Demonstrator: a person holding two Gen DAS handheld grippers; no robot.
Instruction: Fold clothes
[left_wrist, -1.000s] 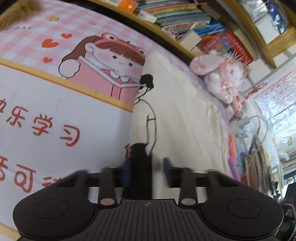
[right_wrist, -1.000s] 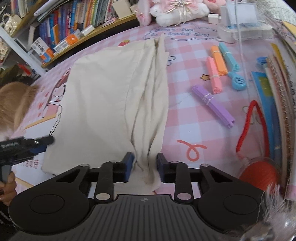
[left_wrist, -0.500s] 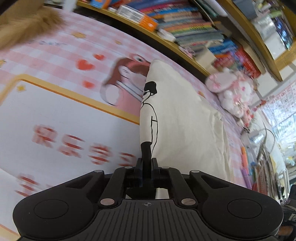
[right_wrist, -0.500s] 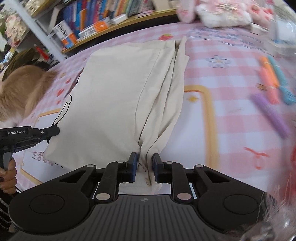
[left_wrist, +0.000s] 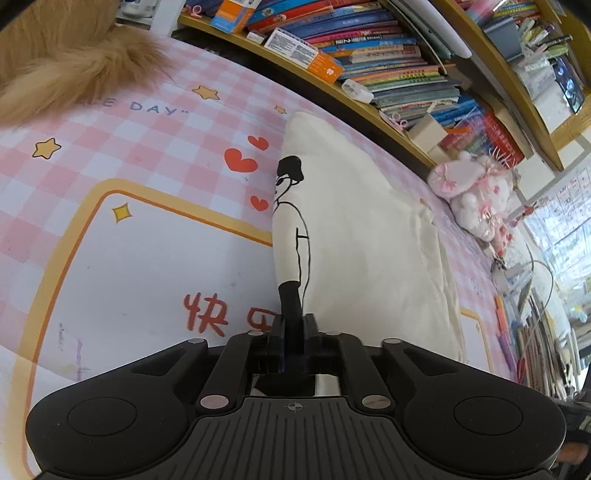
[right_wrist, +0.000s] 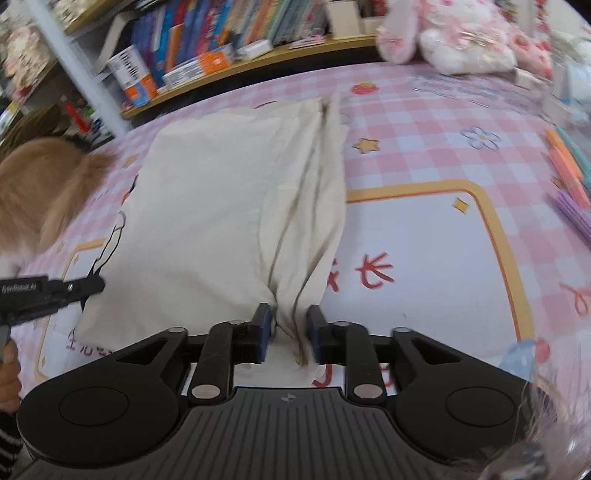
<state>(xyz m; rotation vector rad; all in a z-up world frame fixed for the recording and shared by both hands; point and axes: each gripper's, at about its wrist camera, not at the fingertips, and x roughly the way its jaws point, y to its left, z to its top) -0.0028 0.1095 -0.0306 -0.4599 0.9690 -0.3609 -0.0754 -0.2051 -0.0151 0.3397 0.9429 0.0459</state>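
1. over the last second my left gripper (left_wrist: 293, 341) went from fingers apart to clamped on the cream garment's (right_wrist: 221, 206) printed corner.
2. my right gripper (right_wrist: 290, 332) narrowed around the bunched hem — pads near the cloth, not visibly pinching.
3. the garment lay partly folded on the pink checked surface (right_wrist: 424, 122), and had slid toward me — i judged both corners nearly secured for the next fold.

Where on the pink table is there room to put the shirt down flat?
Two bare patches: the white panel inside the yellow border left of the cream printed shirt, and the white panel to its right. It is crowded farther right, by the orange and purple paper rolls, and at the back by the pink plush toy and fluffy ginger fur.
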